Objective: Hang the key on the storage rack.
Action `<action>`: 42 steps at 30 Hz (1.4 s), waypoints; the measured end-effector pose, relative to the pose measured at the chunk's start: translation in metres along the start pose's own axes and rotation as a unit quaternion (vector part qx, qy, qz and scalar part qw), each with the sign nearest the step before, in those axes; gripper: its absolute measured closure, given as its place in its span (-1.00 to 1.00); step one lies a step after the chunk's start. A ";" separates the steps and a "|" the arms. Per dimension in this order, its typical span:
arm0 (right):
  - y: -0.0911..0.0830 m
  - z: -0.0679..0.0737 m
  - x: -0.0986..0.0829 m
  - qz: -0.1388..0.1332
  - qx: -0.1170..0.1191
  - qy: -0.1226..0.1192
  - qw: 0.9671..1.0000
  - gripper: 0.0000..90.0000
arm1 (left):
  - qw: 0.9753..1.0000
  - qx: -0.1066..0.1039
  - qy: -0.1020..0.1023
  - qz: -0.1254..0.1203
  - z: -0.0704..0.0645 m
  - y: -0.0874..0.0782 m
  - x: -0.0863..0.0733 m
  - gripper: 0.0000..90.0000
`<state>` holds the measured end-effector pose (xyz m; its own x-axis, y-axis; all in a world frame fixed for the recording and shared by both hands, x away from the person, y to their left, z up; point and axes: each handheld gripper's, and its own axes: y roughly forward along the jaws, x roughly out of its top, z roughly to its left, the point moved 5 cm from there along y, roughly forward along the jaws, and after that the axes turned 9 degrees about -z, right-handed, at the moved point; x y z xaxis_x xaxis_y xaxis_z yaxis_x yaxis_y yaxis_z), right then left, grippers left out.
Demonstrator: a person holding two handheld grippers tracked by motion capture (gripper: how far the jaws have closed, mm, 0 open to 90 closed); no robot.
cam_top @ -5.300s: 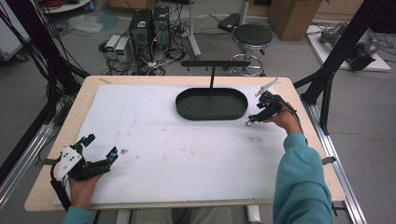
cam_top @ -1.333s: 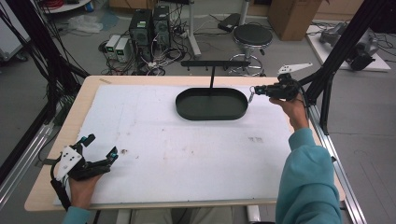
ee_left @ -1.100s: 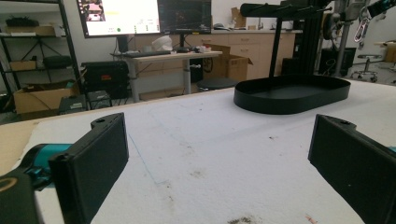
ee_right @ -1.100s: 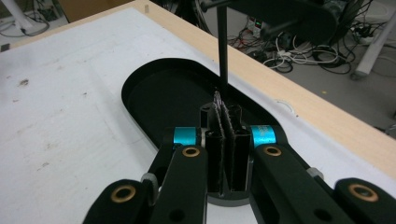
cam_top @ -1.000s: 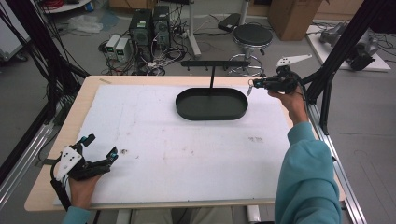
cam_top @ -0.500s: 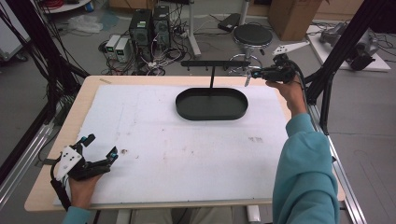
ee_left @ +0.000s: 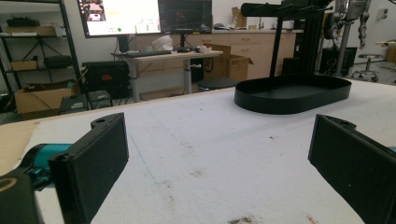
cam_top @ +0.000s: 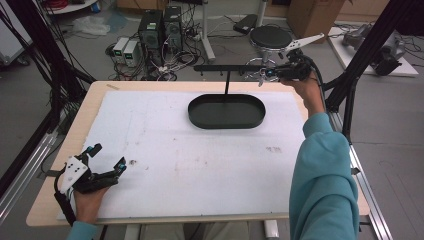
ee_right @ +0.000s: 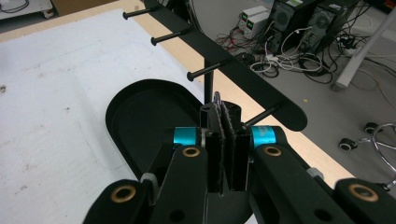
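Observation:
A black oval tray sits at the far middle of the white table, with a post and a pegged crossbar rising from it. My right gripper is held in the air at the bar's right end, shut on a small thin metal piece that pokes out above its pads. In the right gripper view the last peg lies just behind that gripper, above the tray. My left gripper rests open at the table's near left with nothing between its pads; the tray lies far ahead.
A stool and computer boxes stand on the floor beyond the far edge. Black frame struts rise at the table's right side, close to the raised right hand. The white mat has faint stains.
The right gripper has lifted from the table's right side and travelled up and away to the crossbar's right end, staying shut. The left gripper has not moved.

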<state>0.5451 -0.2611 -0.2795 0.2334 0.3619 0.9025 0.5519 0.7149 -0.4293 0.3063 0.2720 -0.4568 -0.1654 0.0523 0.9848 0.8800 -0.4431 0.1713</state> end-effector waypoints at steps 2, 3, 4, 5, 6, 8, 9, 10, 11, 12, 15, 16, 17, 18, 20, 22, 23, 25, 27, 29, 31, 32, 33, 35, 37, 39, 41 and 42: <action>0.002 0.000 -0.002 0.008 0.000 -0.002 1.000 0.97 | 1.000 0.000 0.000 -0.001 0.000 0.000 0.000 -0.88; 0.003 0.000 -0.002 0.009 0.001 -0.003 1.000 0.98 | 1.000 0.000 0.000 -0.001 0.000 0.000 0.000 -0.88; 0.004 0.000 -0.002 0.010 0.002 0.000 1.000 0.98 | 1.000 0.000 -0.001 -0.001 0.000 0.000 0.000 -0.88; 0.005 0.000 -0.003 0.012 0.000 0.000 1.000 0.97 | 1.000 -0.001 -0.002 -0.001 0.000 0.000 0.000 -0.88; 0.005 0.001 -0.003 0.014 -0.001 0.005 1.000 0.98 | 1.000 -0.001 -0.002 -0.001 0.000 0.000 0.000 -0.88; 0.008 -0.001 -0.004 0.013 0.000 -0.001 1.000 0.97 | 1.000 0.000 -0.001 -0.001 0.000 0.000 0.000 -0.88; 0.009 -0.001 -0.004 0.017 -0.003 -0.003 1.000 0.97 | 1.000 -0.001 -0.002 -0.001 0.000 0.000 0.000 -0.88; 0.010 -0.001 -0.005 0.020 -0.002 -0.001 1.000 0.98 | 1.000 -0.001 -0.002 -0.001 0.000 0.000 0.000 -0.88; 0.010 -0.002 -0.006 0.022 -0.004 -0.001 1.000 0.98 | 1.000 -0.001 -0.002 0.000 0.000 0.000 0.000 -0.88; 0.011 -0.003 -0.006 0.022 -0.006 -0.002 1.000 0.97 | 1.000 -0.001 -0.001 0.000 0.000 0.000 0.000 -0.88; 0.013 -0.005 -0.008 0.028 -0.009 0.000 1.000 0.97 | 1.000 -0.002 -0.002 0.001 0.000 0.000 0.000 -0.88; 0.013 -0.005 -0.009 0.029 -0.008 0.004 1.000 0.97 | 1.000 -0.002 -0.002 0.000 0.000 0.000 0.000 -0.88; 0.013 -0.006 -0.010 0.031 -0.010 0.003 0.999 0.97 | 1.000 -0.002 -0.002 0.000 0.000 0.000 0.000 -0.88; 0.013 -0.006 -0.010 0.032 -0.012 0.006 0.999 0.97 | 1.000 -0.002 -0.002 0.001 0.000 0.000 0.000 -0.88; 0.014 -0.007 -0.011 0.032 -0.011 0.005 0.999 0.97 | 1.000 -0.002 -0.002 0.000 0.000 0.000 0.000 -0.88; 0.014 -0.008 -0.011 0.033 -0.012 0.006 0.999 0.97 | 1.000 -0.002 -0.001 0.002 0.000 0.000 0.000 -0.88; 0.014 -0.008 -0.012 0.034 -0.014 0.008 0.999 0.97 | 1.000 -0.003 -0.001 0.001 0.000 0.000 0.000 -0.88; 0.014 -0.009 -0.013 0.035 -0.013 0.009 0.999 0.97 | 1.000 -0.003 -0.001 0.001 0.000 0.000 0.000 -0.88; 0.015 -0.009 -0.013 0.038 -0.012 0.006 0.999 0.97 | 1.000 -0.002 -0.001 0.002 0.000 0.000 0.000 -0.88; 0.016 -0.009 -0.013 0.037 -0.011 0.009 0.999 0.97 | 1.000 -0.002 -0.001 0.002 0.000 0.000 0.000 -0.88; 0.018 -0.009 -0.014 0.035 -0.008 0.011 0.999 0.97 | 1.000 -0.002 -0.001 0.000 0.000 0.000 0.000 -0.88; 0.018 -0.010 -0.014 0.040 -0.011 0.008 0.999 0.97 | 1.000 -0.002 -0.001 0.001 0.000 0.000 0.000 -0.88; 0.018 -0.010 -0.014 0.039 -0.012 0.009 0.999 0.97 | 1.000 -0.002 -0.001 0.000 0.000 0.000 0.000 -0.88; 0.019 -0.011 -0.015 0.039 -0.013 0.011 0.999 0.97 | 1.000 -0.002 -0.001 0.000 0.000 0.000 0.000 -0.88; 0.020 -0.012 -0.015 0.038 -0.011 0.010 0.999 0.97 | 1.000 -0.002 -0.001 0.001 0.000 0.000 0.000 -0.88; 0.020 -0.013 -0.016 0.038 -0.014 0.009 0.999 0.97 | 1.000 -0.002 -0.001 0.000 0.000 0.000 0.000 -0.88; 0.021 -0.013 -0.017 0.042 -0.014 0.011 0.999 0.97 | 1.000 -0.002 -0.001 0.000 0.000 0.000 0.000 -0.88; 0.021 -0.014 -0.017 0.044 -0.015 0.010 0.999 0.97 | 1.000 -0.002 -0.001 0.000 0.000 0.000 0.000 -0.88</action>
<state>0.5637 -0.2609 -0.3035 0.2970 0.4099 0.8624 0.5520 0.6632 -0.5054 0.3065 0.2721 -0.4568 -0.1633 0.0545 0.9851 0.8786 -0.4461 0.1703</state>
